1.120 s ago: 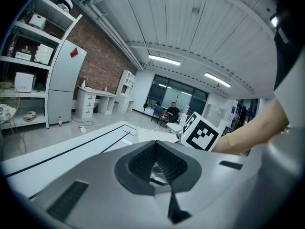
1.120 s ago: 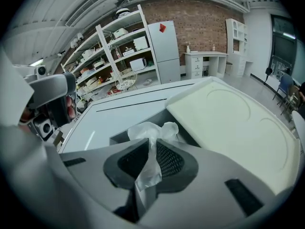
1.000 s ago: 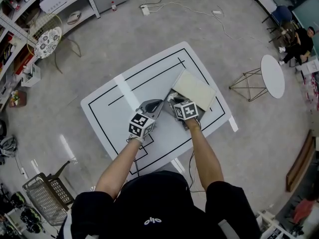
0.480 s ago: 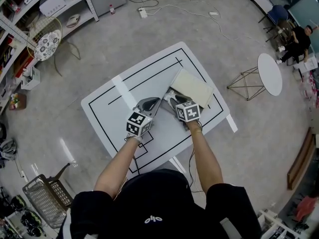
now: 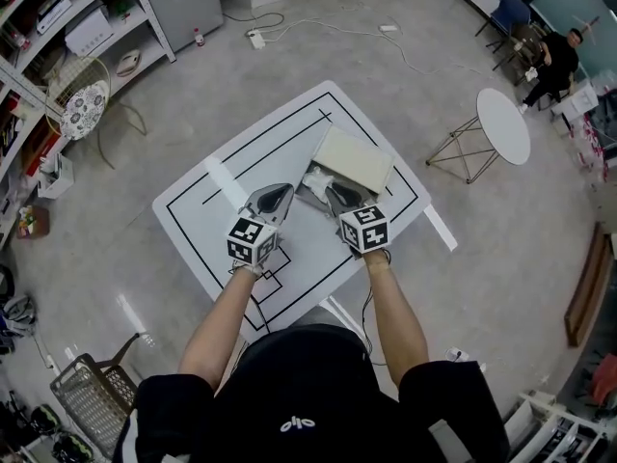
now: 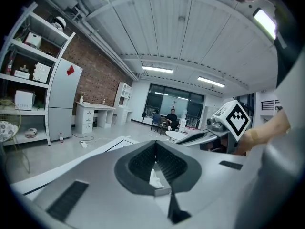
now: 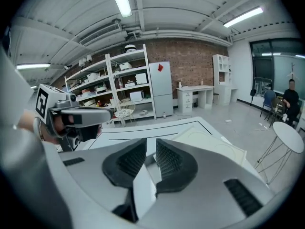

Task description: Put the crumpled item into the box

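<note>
A flat cardboard box [image 5: 352, 160] lies open on the white table [image 5: 207, 225], its lid also visible in the right gripper view [image 7: 209, 144]. A crumpled white item [image 5: 316, 177] rests at the box's near left corner. My left gripper [image 5: 282, 191] points at it from the left, tips touching; a scrap of white [image 6: 155, 178] shows through the gap behind the tips [image 6: 155, 142]. My right gripper [image 5: 333, 192] hovers just in front of the box, its jaws [image 7: 151, 144] a narrow slit apart with nothing between them.
A round white side table [image 5: 502, 126] and a wire frame [image 5: 453, 152] stand on the floor to the right. Shelving [image 5: 58, 37] lines the left wall, and a wire basket [image 5: 92, 394] sits at the lower left. A person [image 5: 554, 56] sits far off at the right.
My right gripper has drawn back from the box toward me. The left gripper has stayed beside the box. The crumpled item now shows uncovered in the box.
</note>
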A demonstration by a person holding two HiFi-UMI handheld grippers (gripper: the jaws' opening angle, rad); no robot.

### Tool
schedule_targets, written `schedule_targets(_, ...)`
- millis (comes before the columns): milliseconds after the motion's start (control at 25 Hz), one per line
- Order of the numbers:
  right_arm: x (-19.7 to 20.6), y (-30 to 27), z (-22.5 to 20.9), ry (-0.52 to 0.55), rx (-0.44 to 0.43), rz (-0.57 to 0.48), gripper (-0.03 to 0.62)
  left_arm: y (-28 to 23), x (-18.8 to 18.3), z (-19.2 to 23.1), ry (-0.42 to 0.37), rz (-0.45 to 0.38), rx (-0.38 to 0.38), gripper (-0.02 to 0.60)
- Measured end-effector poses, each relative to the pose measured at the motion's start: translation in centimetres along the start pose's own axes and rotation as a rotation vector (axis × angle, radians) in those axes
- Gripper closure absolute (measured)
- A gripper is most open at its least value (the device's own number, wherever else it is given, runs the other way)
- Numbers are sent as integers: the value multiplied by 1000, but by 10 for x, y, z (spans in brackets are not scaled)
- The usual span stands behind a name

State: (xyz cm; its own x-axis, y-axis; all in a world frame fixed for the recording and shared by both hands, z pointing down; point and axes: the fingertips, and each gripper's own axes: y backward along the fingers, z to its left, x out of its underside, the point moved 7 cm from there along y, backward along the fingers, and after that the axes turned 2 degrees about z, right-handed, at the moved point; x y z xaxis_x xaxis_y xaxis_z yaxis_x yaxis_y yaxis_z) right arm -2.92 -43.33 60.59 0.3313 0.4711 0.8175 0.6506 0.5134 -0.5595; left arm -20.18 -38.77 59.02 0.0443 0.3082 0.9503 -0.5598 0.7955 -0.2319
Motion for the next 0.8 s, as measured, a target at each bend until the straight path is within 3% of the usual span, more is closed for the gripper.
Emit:
schedule_targets(280,-2,64,25,20,45,-113,581,25,-13,-35,-31,-37,20,574)
schedule_targets(520,0,120,49,24,81,-183,585,53,-25,-76,-65,-65,46,574)
schedule_targets(800,22,178,81,25,115,-233,585,102,-21,-115,-91,-73,26,574)
